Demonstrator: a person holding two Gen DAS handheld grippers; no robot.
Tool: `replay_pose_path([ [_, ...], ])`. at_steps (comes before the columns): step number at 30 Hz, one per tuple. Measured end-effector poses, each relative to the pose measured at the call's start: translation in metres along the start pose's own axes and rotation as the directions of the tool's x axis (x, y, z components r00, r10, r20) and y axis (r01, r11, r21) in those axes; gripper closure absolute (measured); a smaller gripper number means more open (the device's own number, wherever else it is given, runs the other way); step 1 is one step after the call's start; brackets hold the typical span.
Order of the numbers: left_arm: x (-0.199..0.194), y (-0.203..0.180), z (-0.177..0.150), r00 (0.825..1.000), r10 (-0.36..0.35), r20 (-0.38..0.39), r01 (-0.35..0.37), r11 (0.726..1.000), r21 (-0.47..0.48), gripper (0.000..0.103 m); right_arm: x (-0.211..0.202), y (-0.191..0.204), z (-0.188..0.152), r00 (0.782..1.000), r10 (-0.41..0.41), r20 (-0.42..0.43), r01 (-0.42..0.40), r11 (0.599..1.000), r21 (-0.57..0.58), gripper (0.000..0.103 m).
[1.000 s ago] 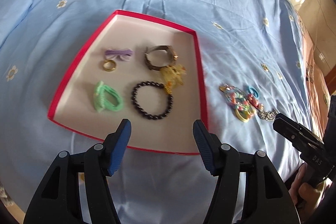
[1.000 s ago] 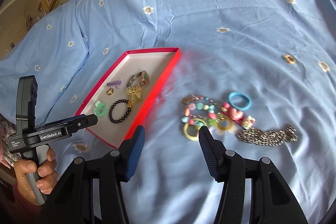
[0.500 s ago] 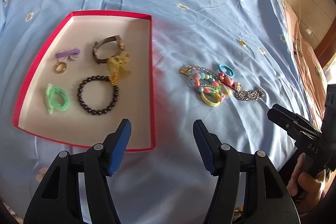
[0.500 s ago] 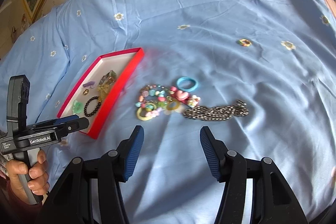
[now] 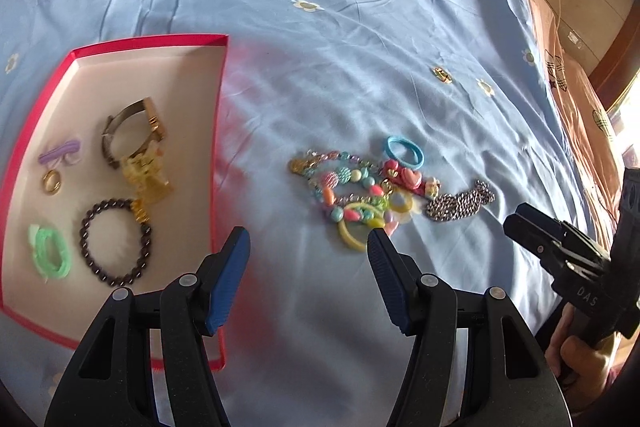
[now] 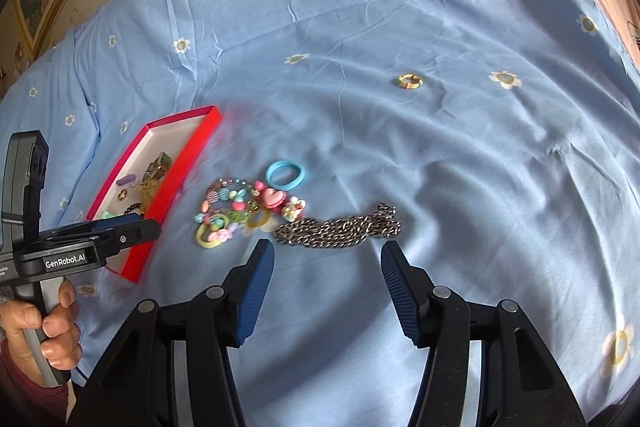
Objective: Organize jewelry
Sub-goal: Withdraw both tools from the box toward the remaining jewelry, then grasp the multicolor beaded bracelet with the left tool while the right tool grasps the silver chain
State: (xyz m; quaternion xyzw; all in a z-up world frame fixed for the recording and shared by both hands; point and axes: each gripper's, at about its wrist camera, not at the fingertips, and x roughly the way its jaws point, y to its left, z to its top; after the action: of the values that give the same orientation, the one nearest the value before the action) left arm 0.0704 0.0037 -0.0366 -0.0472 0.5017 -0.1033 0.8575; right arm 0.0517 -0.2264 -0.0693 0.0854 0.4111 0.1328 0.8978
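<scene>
Bedsheet; "GenRobot.AI" left hand-held gripper [image 6: 132, 233]

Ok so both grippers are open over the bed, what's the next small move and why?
Probably lower the right gripper onto the silver chain. It lies loose on the blue sheet just ahead of that gripper's open, empty jaws, at the near edge of the jewelry pile, while the red tray already holds several pieces and has room.
</scene>
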Motion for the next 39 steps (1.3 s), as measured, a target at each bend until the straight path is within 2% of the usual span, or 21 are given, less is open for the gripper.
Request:
replay_pose_path([
  [3,0.011,-0.004,0.01,1.0,0.002,-0.01,-0.002,1.0,0.006,0.043,0.006,-0.003,0.004,1.0,-0.016,-0.007,0.016,1.0,-0.004,0.045],
  [9,0.039,-0.005,0.026,0.999,0.011,-0.045,-0.01,1.0,0.007,0.051,0.025,-0.007,0.009,0.997,-0.066,-0.039,0.066,0.998,-0.015,0.045],
  [13,0.058,-0.005,0.029,0.996,0.0,-0.084,0.001,1.0,0.013,0.068,0.042,-0.012,0.008,0.994,-0.072,-0.079,0.072,0.997,-0.001,0.04],
  [15,0.061,-0.007,0.03,0.997,-0.002,-0.077,0.005,1.0,0.031,0.076,0.047,-0.008,0.008,0.994,-0.076,-0.076,0.075,0.997,-0.017,0.035],
  [16,0.061,-0.009,0.031,0.997,-0.01,-0.076,0.013,0.999,0.038,0.085,0.049,-0.004,0.008,0.994,-0.083,-0.071,0.08,0.996,-0.036,0.035],
  [17,0.062,-0.01,0.031,0.997,-0.009,-0.078,0.013,0.999,0.046,0.085,0.051,-0.001,0.007,0.994,-0.09,-0.07,0.086,0.995,-0.051,0.035],
  [19,0.062,-0.013,0.031,0.998,-0.003,-0.07,0.008,0.998,0.064,0.085,0.057,0.004,0.006,0.991,-0.12,-0.063,0.114,0.989,-0.089,0.038],
  [20,0.061,-0.015,0.03,0.998,-0.003,-0.067,0.008,0.997,0.072,0.085,0.058,0.008,0.005,0.989,-0.138,-0.053,0.131,0.985,-0.114,0.044],
  [21,0.06,-0.015,0.029,0.998,-0.007,-0.063,0.012,0.997,0.079,0.086,0.059,0.011,0.004,0.987,-0.155,-0.046,0.147,0.98,-0.134,0.061],
  [22,0.059,-0.016,0.028,0.998,-0.017,-0.059,0.021,0.996,0.082,0.092,0.059,0.012,0.004,0.985,-0.167,-0.042,0.159,0.976,-0.146,0.071],
  [23,0.057,-0.016,0.027,0.998,-0.023,-0.054,0.027,0.996,0.082,0.092,0.059,0.014,0.004,0.985,-0.168,-0.039,0.16,0.975,-0.153,0.088],
  [27,0.048,-0.016,0.024,0.999,-0.036,-0.035,0.039,0.996,0.084,0.092,0.056,0.014,0.004,0.987,-0.158,-0.035,0.152,0.977,-0.15,0.091],
  [31,0.032,-0.015,0.022,0.999,-0.052,-0.003,0.052,0.995,0.086,0.092,0.051,0.012,0.006,0.993,-0.112,-0.033,0.108,0.988,-0.113,0.091],
  [39,-0.009,-0.004,0.02,0.994,-0.091,0.067,0.087,0.995,0.056,0.092,0.02,0.027,0.018,0.999,-0.034,0.035,0.038,0.995,-0.097,0.091],
])
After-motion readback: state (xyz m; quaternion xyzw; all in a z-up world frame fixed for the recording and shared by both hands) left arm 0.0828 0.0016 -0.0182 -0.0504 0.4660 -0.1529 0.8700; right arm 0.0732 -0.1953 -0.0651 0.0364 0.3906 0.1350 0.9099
